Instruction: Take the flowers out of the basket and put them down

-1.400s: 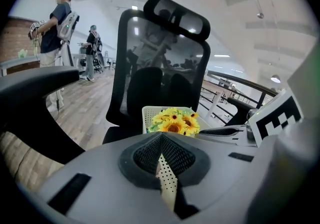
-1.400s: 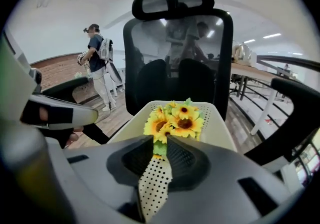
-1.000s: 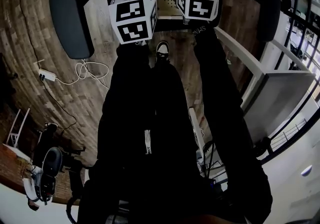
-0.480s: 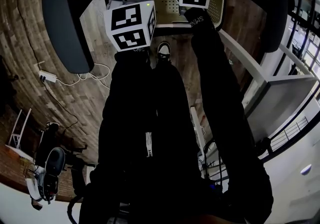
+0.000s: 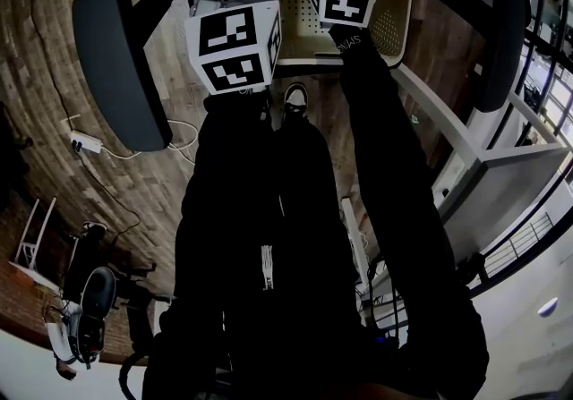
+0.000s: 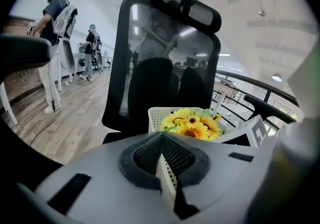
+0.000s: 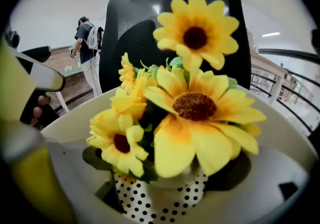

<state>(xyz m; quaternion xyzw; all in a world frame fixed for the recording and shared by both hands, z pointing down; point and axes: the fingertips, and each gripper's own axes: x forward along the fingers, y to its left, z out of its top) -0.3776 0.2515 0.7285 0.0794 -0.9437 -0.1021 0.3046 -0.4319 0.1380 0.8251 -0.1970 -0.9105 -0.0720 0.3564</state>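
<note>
Left gripper (image 6: 161, 160): its fingers (image 6: 142, 155) are pinching the near wall of the basket (image 6: 159, 116), likely steadying it for the lift.
Right gripper (image 7: 165, 165): its fingers (image 7: 96, 158) are standing spread, having just been opening, with the dotted pot (image 7: 165, 198) between them, not yet squeezed.
Flowers (image 7: 195, 102): sitting in that pot inside the basket, rising just above and ahead of the right fingers.
Next step: closing on the pot is looking due, low down where it is firm.
</note>
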